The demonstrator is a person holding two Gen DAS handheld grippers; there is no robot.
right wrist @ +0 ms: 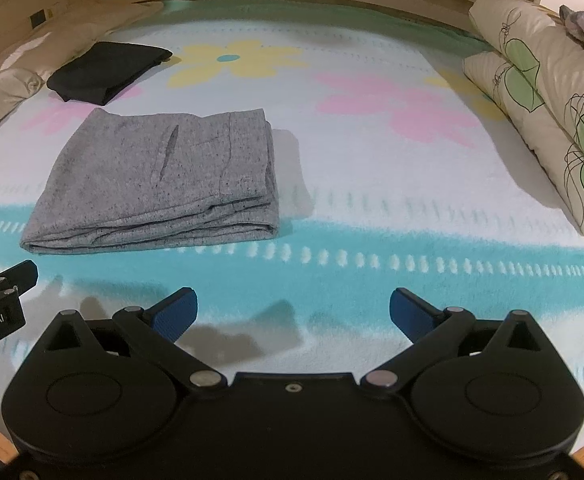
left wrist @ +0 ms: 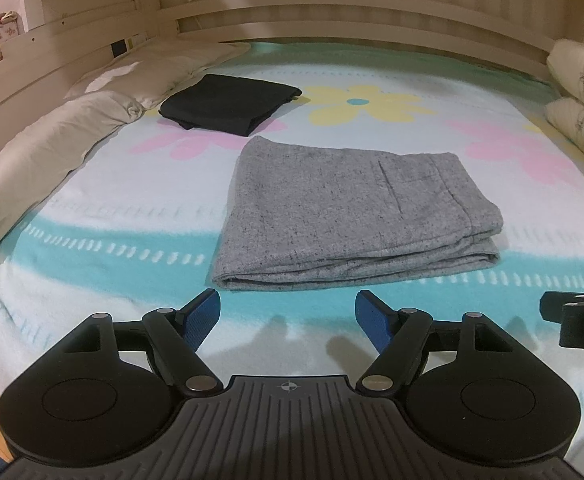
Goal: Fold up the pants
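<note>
Left gripper (left wrist: 287, 316): held over the near edge of the bed, tilted down toward the blanket. Jaws spread wide, blue pads facing each other, nothing between them but bare blanket.
Right gripper (right wrist: 292, 312): same pose, angled down over the turquoise band of the blanket. Jaws wide apart, nothing held.
Spacing of the two: side by side, near each other. Each shows at the edge of the other's camera view, the right one at the right margin of the left view, the left one at the left margin of the right view.
Grey pants (left wrist: 352, 216): folded into a flat, thick rectangle on the blanket, layered edges facing the grippers and to the right. Just beyond the left gripper's fingertips, not touched; ahead and to the left of the right gripper.
Black garment (left wrist: 229, 104): folded, lying further back, apart from the grey pants, beside the beige pillow (left wrist: 43, 160).
Blanket (left wrist: 111, 208): white with turquoise bands and yellow and pink flowers.
Patterned pillows (right wrist: 544, 100): stacked at the right side of the bed.
</note>
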